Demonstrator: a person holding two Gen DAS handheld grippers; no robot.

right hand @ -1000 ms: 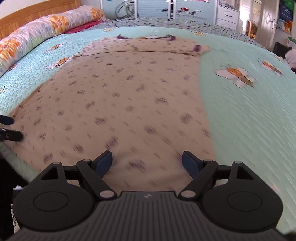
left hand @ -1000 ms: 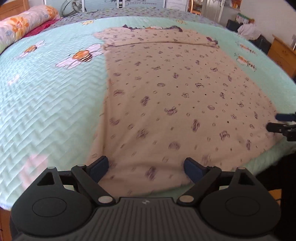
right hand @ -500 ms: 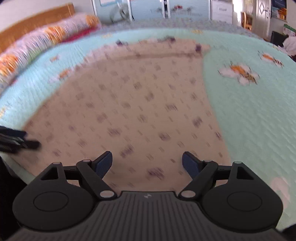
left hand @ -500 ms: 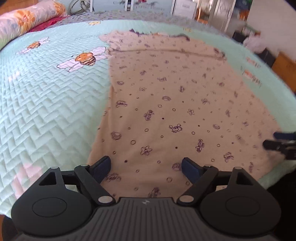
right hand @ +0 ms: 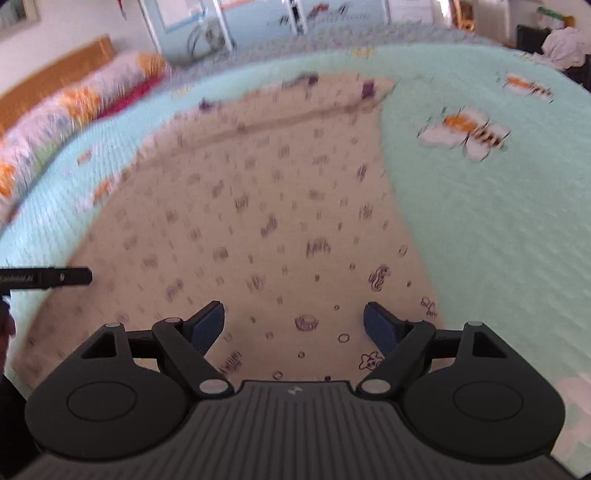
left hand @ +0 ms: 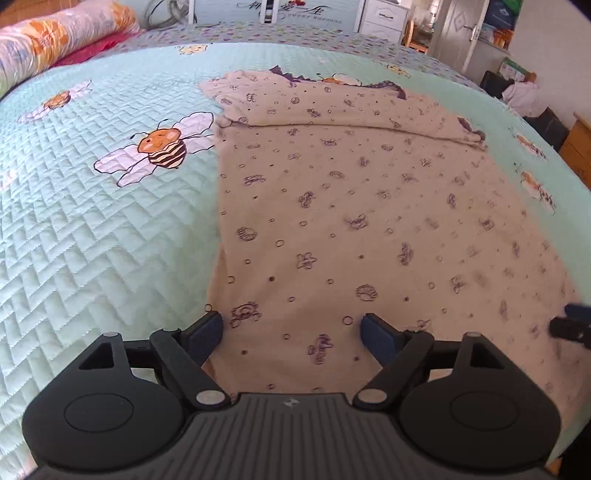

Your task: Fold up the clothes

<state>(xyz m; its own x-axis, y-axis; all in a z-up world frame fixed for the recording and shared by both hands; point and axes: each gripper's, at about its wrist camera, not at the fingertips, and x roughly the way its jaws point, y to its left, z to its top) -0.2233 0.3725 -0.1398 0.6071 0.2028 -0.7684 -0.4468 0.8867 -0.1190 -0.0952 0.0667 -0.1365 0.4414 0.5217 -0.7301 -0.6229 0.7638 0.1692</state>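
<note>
Writing: the wardrobe panel (left hand: 291, 16) far ahead of the left gripper (left hand: 291, 326) reads "SWEET WEDDING"; the right view blurs it. The beige printed garment (left hand: 354, 221) lies flat on the mint quilted bedspread (left hand: 92, 229), directly under and ahead of both grippers. Left jaws stand apart, having just narrowed slightly, nothing between them. Right gripper (right hand: 293, 321) jaws apart, empty. Only the right view shows the wooden headboard (right hand: 55, 81).

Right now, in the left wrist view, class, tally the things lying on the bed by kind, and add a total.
Beige printed garment: 1
Rolled flowered quilt by the headboard: 1
Green bee-print bedspread: 1
Total: 3
</note>
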